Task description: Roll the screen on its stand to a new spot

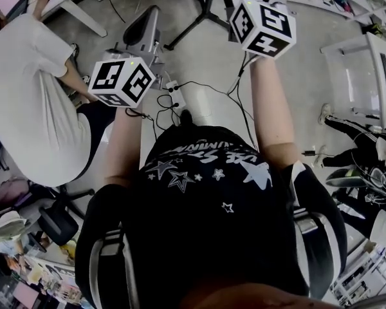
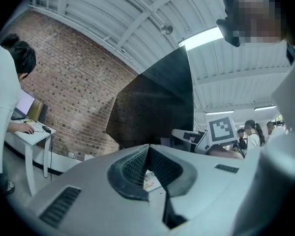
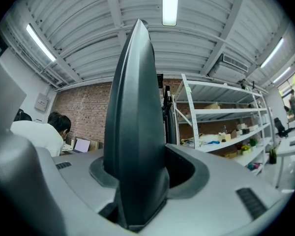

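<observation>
The screen is a dark panel seen edge-on, rising toward the ceiling. My right gripper is shut on its lower edge, and the panel fills the gap between the jaws. In the left gripper view the screen's dark back stands just past my left gripper. That gripper's ribbed pads meet at the tips with nothing seen between them; whether they touch the panel I cannot tell. In the head view both marker cubes, left and right, are held out in front of my chest. The stand is not clearly visible.
A person in a white shirt sits close on the left at a white desk. Cables trail over the floor ahead, near a black chair base. White shelving and a white table are on the right.
</observation>
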The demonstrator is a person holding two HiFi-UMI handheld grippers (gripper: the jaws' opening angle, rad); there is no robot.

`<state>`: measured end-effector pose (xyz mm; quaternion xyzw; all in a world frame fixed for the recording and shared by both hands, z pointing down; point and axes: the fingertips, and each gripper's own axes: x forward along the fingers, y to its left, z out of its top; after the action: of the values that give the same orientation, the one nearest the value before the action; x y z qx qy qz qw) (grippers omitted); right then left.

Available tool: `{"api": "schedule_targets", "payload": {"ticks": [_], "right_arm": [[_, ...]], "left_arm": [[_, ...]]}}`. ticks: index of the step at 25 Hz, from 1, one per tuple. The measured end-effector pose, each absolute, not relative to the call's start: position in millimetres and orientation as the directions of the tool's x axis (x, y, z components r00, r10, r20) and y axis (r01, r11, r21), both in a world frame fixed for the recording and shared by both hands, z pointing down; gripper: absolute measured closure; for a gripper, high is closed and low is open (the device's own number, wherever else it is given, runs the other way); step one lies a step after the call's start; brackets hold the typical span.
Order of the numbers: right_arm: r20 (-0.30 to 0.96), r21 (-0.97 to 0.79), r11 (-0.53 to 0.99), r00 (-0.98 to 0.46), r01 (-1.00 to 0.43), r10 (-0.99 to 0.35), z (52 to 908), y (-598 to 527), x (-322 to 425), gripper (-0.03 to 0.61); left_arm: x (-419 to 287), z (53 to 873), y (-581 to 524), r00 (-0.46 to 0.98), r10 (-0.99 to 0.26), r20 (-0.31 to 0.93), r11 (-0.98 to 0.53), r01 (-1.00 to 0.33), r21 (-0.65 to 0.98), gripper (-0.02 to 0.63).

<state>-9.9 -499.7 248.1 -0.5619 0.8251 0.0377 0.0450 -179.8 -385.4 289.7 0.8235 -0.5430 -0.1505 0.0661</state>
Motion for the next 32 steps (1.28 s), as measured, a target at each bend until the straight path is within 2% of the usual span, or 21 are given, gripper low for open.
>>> {"api": "schedule_targets", "payload": {"ticks": [12, 32], "right_arm": [[-0.129, -0.011, 0.378, -0.373, -0.926, -0.919, 249, -468, 16, 0.364], [-0.142, -0.029, 0.399, -0.391, -0.916, -0.909, 249, -381, 78, 0.364]], "left_arm": [[-164, 290, -344, 0.342, -0.926, -0.160, -0.374, -0.891, 0.258, 0.603], [-105, 289, -277, 0.412, -0.896, -0.167, -0.442, -0.863, 0.245, 0.603]]}}
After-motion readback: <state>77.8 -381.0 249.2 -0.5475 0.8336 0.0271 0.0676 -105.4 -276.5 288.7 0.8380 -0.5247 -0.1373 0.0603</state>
